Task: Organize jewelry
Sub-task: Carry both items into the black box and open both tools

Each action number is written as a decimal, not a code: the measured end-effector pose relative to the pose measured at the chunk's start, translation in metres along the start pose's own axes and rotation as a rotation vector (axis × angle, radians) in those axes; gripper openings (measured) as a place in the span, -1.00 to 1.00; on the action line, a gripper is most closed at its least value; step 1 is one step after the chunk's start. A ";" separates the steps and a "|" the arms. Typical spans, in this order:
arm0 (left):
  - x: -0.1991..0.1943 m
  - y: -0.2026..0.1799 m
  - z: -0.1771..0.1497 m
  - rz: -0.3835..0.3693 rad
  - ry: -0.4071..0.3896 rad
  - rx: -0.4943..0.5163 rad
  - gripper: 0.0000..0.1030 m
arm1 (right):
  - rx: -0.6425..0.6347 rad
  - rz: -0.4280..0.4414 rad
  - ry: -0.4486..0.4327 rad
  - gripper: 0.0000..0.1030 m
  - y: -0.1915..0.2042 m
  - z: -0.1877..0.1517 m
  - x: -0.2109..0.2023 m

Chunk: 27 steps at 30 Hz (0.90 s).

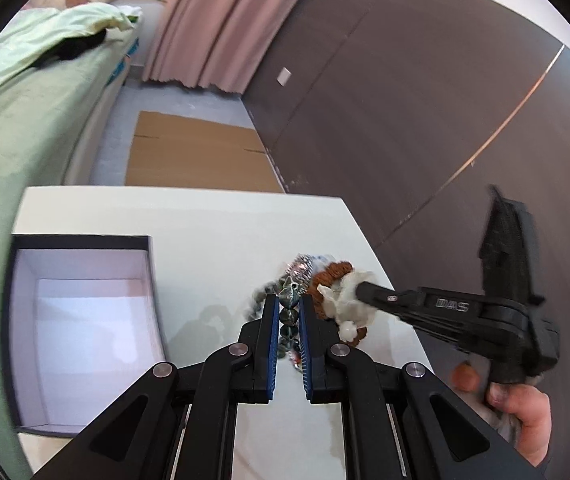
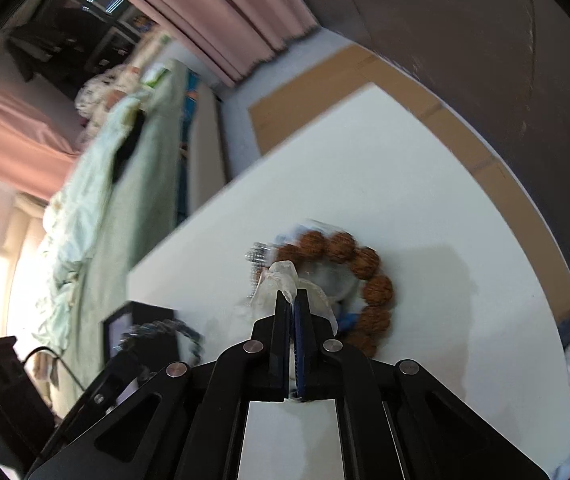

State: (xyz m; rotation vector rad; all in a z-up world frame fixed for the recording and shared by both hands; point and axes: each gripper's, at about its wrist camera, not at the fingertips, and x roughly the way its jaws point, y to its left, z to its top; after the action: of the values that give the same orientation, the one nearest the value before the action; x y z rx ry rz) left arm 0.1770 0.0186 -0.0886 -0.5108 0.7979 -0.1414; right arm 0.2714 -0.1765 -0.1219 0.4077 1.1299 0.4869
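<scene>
My left gripper (image 1: pixel 288 307) is shut on a dark green bead bracelet (image 1: pixel 289 316) with a metal charm, held above the white table (image 1: pixel 205 232). My right gripper (image 2: pixel 294 300) is shut on a pale translucent white bracelet (image 2: pixel 285 280); in the left wrist view it (image 1: pixel 359 289) comes in from the right, holding that white piece (image 1: pixel 351 300). A brown wooden bead bracelet (image 2: pixel 365 276) lies on the table under it, with a silver sparkly piece (image 1: pixel 301 266) beside it. An open dark box with a white inside (image 1: pixel 85 320) stands at the table's left.
A bed with green sheets (image 1: pixel 13 120) runs along the left of the table. Flat cardboard (image 1: pixel 197 156) lies on the floor beyond the table, by a dark wall (image 1: pixel 425 100) and pink curtains (image 1: pixel 213 20).
</scene>
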 end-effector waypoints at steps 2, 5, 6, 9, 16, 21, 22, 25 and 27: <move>-0.012 0.002 0.001 0.008 -0.030 -0.008 -0.81 | -0.012 0.031 -0.031 -0.94 0.004 -0.003 -0.012; -0.030 0.003 0.003 0.025 -0.080 -0.007 -0.81 | -0.024 0.069 -0.066 -0.94 0.010 -0.008 -0.025; -0.038 0.003 0.003 0.036 -0.104 -0.008 -0.81 | -0.027 0.083 -0.075 -0.94 0.013 -0.009 -0.028; -0.058 0.007 0.004 0.058 -0.156 -0.017 -0.81 | -0.033 0.130 -0.100 -0.94 0.022 -0.014 -0.035; -0.099 0.020 0.005 0.103 -0.264 -0.047 -0.81 | -0.061 0.254 -0.184 -0.94 0.048 -0.028 -0.051; -0.124 0.035 0.001 0.134 -0.308 -0.072 -0.81 | -0.103 0.333 -0.205 -0.94 0.078 -0.039 -0.049; -0.130 0.039 0.000 0.141 -0.319 -0.079 -0.81 | -0.107 0.345 -0.203 -0.94 0.081 -0.040 -0.049; -0.144 0.048 -0.001 0.158 -0.339 -0.094 -0.81 | -0.127 0.390 -0.192 -0.94 0.098 -0.048 -0.041; -0.150 0.054 -0.001 0.166 -0.348 -0.103 -0.81 | -0.146 0.408 -0.184 -0.94 0.110 -0.053 -0.035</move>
State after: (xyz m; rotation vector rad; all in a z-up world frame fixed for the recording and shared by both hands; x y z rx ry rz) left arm 0.0679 0.1113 -0.0185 -0.5460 0.5055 0.1409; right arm 0.1927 -0.1015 -0.0558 0.5469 0.8274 0.8661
